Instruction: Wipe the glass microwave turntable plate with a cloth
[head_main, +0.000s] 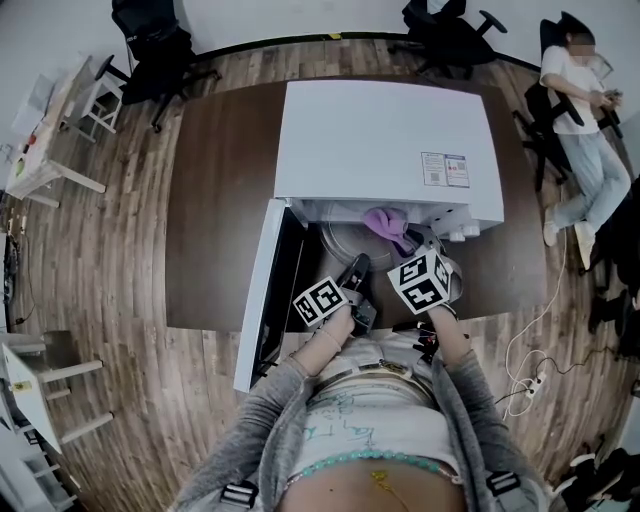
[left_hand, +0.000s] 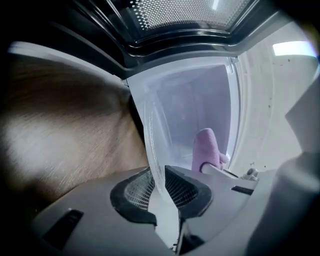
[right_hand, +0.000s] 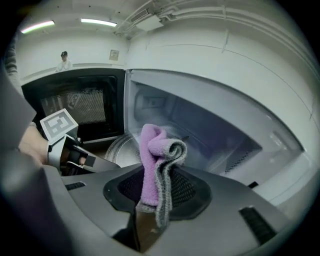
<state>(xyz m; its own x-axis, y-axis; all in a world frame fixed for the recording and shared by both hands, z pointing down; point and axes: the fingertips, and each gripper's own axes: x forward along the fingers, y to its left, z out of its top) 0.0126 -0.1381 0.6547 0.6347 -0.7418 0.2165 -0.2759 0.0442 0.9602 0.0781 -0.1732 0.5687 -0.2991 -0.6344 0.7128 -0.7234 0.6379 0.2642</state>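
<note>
Running between the left fingers (left_hand: 132, 192) is the plate (left_hand: 170, 115)'s rim.

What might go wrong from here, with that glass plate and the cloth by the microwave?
1. The left tool pinches the glass turntable plate only at its rim. A push from the purple cloth might lever it loose, and it could drop and crack.
2. The right tool grips the purple cloth by a fold, so it might slip out during rubbing.
3. The open microwave door stands close beside the left tool, so a bump seems possible.
</note>
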